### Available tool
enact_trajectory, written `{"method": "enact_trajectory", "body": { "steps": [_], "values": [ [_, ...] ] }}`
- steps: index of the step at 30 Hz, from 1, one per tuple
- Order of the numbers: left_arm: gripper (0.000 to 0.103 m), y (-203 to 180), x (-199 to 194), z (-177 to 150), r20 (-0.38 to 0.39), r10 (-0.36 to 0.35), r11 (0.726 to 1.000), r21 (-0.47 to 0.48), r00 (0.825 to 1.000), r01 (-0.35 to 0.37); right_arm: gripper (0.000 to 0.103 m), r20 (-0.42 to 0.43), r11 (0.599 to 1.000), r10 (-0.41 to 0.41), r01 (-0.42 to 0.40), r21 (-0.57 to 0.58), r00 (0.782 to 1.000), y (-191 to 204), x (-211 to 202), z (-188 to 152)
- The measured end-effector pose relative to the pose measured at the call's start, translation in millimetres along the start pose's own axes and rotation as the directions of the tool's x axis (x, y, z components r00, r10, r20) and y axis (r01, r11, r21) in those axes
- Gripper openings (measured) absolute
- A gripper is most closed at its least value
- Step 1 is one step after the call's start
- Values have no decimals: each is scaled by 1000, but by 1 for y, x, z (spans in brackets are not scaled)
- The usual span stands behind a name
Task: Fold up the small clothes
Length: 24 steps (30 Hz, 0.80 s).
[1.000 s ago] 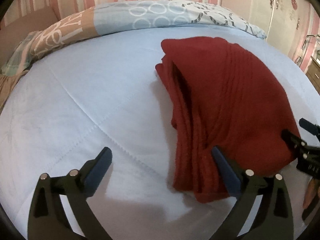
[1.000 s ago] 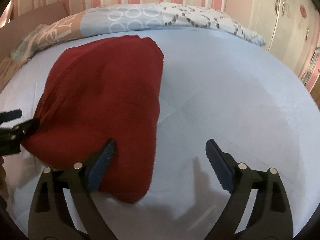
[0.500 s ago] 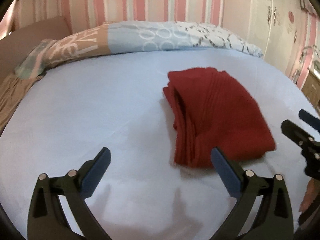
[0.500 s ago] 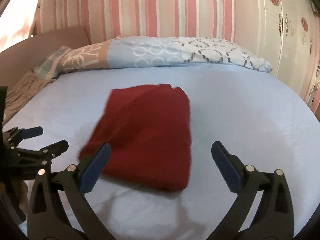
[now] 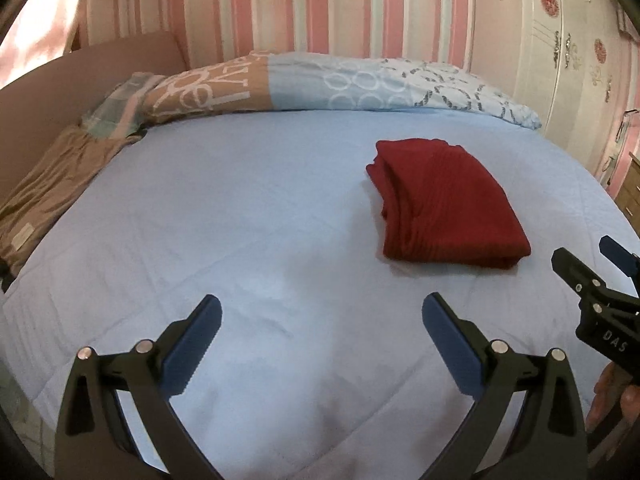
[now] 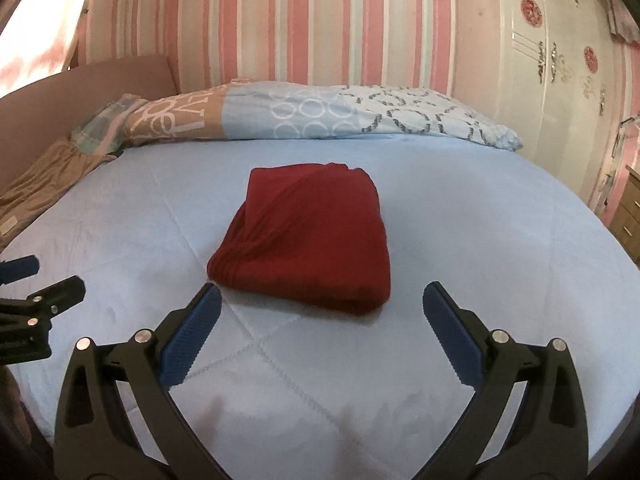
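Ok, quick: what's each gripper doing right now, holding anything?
Left gripper: open, empty, short of the red cloth.
Right gripper: open, empty; its jaws have just been opening, nothing between them.

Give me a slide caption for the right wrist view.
Folded red garment lies on the blue bedspread beyond the open right tool.
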<state>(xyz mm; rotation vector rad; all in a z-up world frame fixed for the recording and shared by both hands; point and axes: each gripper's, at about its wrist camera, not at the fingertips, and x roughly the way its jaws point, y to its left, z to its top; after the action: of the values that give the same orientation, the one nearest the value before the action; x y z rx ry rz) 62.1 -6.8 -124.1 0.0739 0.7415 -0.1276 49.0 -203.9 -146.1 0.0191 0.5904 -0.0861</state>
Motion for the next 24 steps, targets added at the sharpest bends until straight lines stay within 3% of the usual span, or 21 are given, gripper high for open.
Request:
{"method": "enact_trajectory", "body": {
  "steps": [8, 24],
  "values": [
    [101, -5, -35, -11, 22, 29, 999, 31, 999, -30, 100, -3, 999, -50, 50, -18, 999, 5, -30, -9],
    [101, 9, -73, -12, 60, 47, 998, -51, 997, -44, 100, 25, 993, -121, 120, 13, 992, -1, -78, -6]
  ]
}}
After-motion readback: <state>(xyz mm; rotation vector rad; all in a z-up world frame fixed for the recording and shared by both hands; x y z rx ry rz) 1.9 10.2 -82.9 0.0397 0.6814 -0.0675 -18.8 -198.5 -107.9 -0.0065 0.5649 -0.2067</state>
